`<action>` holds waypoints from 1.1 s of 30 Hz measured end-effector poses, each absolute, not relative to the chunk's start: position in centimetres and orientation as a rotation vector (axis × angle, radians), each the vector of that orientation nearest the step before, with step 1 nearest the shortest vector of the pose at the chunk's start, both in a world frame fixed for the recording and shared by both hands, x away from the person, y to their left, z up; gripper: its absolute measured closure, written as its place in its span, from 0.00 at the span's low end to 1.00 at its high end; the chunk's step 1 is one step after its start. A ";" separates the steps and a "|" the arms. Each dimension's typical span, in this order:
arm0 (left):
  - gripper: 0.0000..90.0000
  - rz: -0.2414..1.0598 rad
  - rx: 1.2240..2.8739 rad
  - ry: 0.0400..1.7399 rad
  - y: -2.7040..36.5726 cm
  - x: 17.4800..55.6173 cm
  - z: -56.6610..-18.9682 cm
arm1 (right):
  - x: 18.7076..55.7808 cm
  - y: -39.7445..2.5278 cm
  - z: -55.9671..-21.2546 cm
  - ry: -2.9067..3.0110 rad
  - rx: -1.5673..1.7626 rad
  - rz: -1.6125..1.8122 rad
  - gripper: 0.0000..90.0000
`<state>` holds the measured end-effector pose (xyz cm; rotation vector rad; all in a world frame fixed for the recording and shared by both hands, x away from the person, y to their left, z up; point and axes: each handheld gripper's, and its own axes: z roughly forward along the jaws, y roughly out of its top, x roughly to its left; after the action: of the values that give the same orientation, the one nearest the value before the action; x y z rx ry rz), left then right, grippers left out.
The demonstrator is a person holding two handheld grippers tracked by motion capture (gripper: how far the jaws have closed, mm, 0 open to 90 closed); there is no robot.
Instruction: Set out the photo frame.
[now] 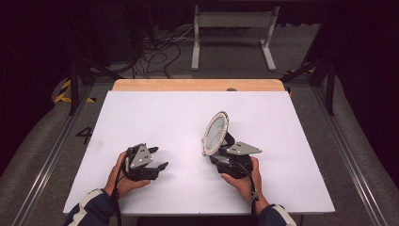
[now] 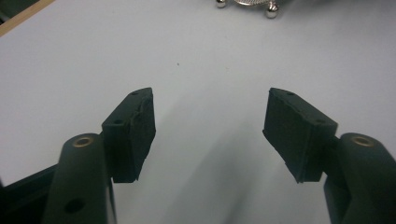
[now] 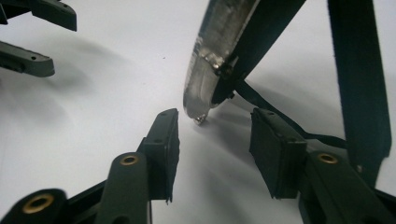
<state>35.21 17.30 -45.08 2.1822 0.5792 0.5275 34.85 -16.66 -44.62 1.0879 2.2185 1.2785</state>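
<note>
An oval picture frame (image 1: 215,133) with a silver beaded rim stands upright on the white table (image 1: 155,113), propped on a black back leg. My right gripper (image 1: 214,157) is just behind its base, open, with nothing between its fingers. In the right gripper view the frame's silver edge (image 3: 210,60) and small foot sit just beyond my right gripper (image 3: 215,126), and the black leg (image 3: 359,79) rises at right. My left gripper (image 1: 159,157) rests open at the table's front left. In the left gripper view my left gripper (image 2: 210,107) holds nothing, and the frame's feet (image 2: 247,5) show far ahead.
A wooden strip (image 1: 197,84) runs along the table's far edge. Beyond it on the floor are cables (image 1: 160,52) and a white stand (image 1: 233,28). Metal rails flank the table on both sides.
</note>
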 end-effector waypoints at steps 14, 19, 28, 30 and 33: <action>0.29 0.524 2.213 0.588 17.1 35.1 -45.5 | 36.4 -15.0 -44.4 2.123 1.224 1.369 0.60; 0.29 0.516 2.222 0.580 16.9 35.1 -45.6 | 36.8 -14.8 -44.5 2.077 1.278 1.375 0.66; 0.29 0.511 2.221 0.574 16.8 35.1 -45.6 | 36.6 -15.3 -44.3 2.114 1.267 1.354 0.74; 0.29 0.510 2.221 0.573 16.8 35.1 -45.6 | 36.5 -15.5 -44.3 2.123 1.267 1.359 0.75; 0.29 0.509 2.223 0.574 16.8 35.1 -45.6 | 36.3 -15.8 -44.2 2.143 1.264 1.356 0.77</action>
<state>35.11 16.78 -45.58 2.2227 0.5743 0.5092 36.32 -15.78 -44.17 1.2643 2.1427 1.3558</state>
